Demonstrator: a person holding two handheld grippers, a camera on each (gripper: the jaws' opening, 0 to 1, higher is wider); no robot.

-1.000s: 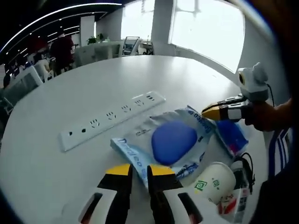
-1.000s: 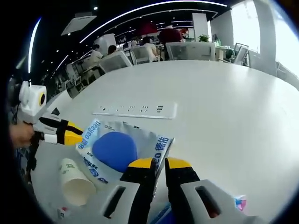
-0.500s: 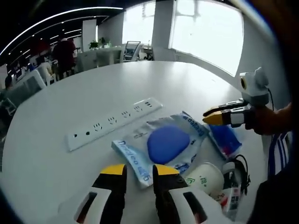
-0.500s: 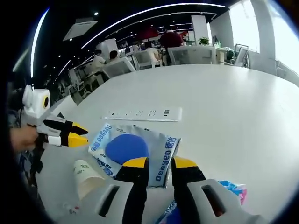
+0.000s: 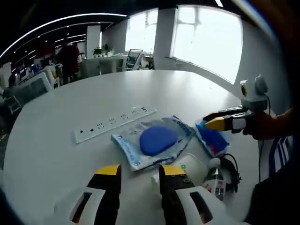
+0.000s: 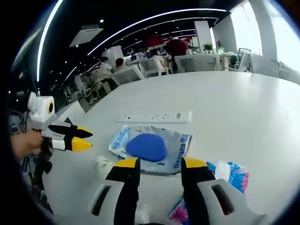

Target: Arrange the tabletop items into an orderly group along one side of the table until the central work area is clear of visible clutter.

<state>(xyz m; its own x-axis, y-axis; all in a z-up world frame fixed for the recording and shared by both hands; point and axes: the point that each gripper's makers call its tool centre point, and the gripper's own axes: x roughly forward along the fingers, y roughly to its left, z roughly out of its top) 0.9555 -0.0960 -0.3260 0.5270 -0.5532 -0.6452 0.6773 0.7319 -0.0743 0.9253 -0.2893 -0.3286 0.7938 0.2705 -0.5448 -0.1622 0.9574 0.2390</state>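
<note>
Both grippers, left (image 5: 137, 171) and right (image 6: 161, 164), jaws parted, empty. Power strip (image 5: 115, 124) at 10 o'clock of blue-pad pouch (image 5: 154, 142), ungrouped. Paper cup (image 5: 192, 165), tissue pack (image 6: 231, 175) near edge. Mostly undone.

left claw (image 5: 138, 171): jaws parted, nothing between them, held above the bench | right claw (image 6: 159, 164): jaws parted, nothing gripped, raised off the bench | a hand (image 5: 265, 126) grips the right claw's handle, a hand (image 6: 23, 143) the left's
</note>
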